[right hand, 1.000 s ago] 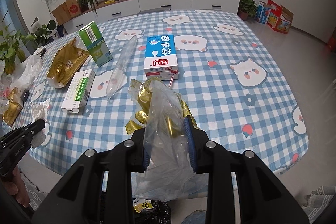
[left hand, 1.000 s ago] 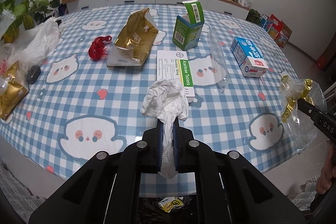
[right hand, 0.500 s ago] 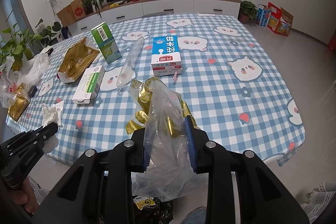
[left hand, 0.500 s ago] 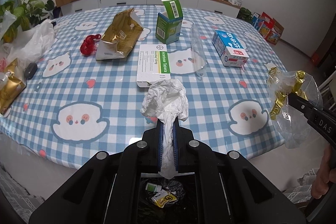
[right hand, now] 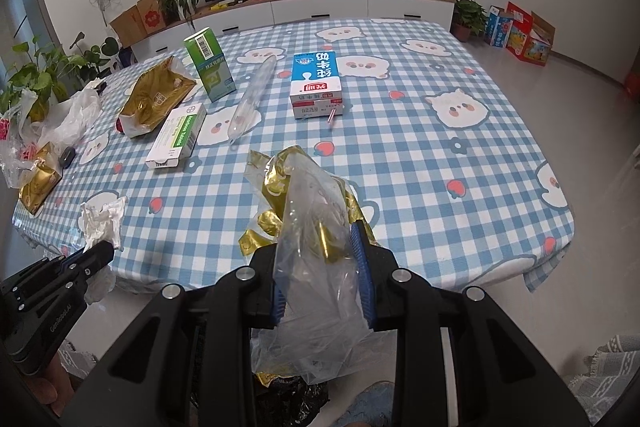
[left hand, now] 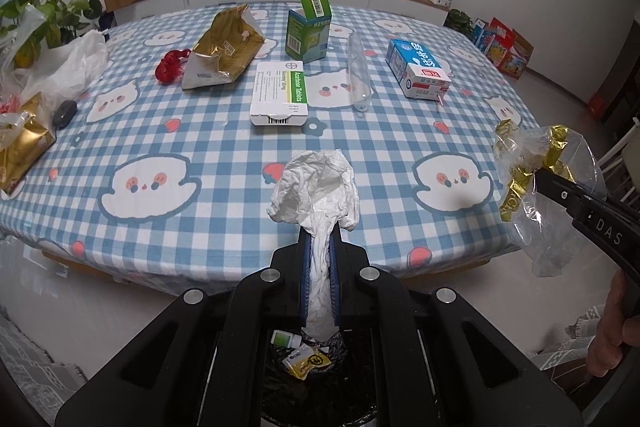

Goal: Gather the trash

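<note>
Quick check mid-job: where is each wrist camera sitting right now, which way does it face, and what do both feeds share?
Left wrist: rides the left gripper, off the table's near edge, facing the TV; fingers pinch a crumpled white tissue; black-lined trash bin below.
Right wrist: rides the right gripper, same heading; clamps a clear plastic bag with gold foil.
Shared: blue checkered tablecloth, blue milk carton, each other's gripper.

The flat white box (left hand: 280, 95) reads "Acarbose Tablets" on its green stripe, with a round Bayer logo. "DAS" is printed on the right gripper (left hand: 540, 175). The left gripper (right hand: 105, 251) carries "GenRobot.AI" on its side; the milk carton (right hand: 316, 83) bears Chinese characters.
</note>
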`<action>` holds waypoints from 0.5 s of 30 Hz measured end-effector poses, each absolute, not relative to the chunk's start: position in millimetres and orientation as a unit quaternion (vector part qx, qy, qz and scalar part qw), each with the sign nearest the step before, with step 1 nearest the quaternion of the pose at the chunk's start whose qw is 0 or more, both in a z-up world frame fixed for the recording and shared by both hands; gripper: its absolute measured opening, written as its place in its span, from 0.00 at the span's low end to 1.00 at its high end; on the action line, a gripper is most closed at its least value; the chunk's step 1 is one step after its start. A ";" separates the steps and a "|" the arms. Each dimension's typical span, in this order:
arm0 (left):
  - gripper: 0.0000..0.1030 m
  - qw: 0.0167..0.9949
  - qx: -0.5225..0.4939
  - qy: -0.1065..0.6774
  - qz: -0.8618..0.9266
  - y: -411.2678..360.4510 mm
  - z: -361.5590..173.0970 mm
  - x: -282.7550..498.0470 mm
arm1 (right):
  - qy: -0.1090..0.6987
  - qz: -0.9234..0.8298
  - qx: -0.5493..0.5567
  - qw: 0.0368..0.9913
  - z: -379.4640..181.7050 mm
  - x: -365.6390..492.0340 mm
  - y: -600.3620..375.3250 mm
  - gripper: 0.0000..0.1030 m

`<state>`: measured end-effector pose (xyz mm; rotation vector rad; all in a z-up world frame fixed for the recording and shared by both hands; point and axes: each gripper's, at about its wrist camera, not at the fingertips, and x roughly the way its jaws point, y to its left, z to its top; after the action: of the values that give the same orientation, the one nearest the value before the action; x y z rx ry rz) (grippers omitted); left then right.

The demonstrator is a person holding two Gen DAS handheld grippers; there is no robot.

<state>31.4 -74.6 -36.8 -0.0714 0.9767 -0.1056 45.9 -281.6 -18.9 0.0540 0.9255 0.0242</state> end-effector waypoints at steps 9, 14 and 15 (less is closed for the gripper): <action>0.07 0.878 -0.037 0.474 -0.054 -74.4 -44.7 3.1 | 0.449 0.008 0.027 0.893 -26.4 12.5 -289.0 0.26; 0.07 0.874 -0.040 0.482 -0.058 -76.0 -54.0 -17.6 | 0.453 0.002 0.027 0.891 -35.4 -5.5 -294.2 0.26; 0.07 0.873 -0.040 0.483 -0.058 -76.9 -56.3 -21.3 | 0.454 0.002 0.025 0.891 -37.5 -9.0 -293.6 0.26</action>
<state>-21.3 -76.9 -56.3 -0.0843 1.0087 -0.1220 -9.0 -293.6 -37.5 0.0517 0.9427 0.0040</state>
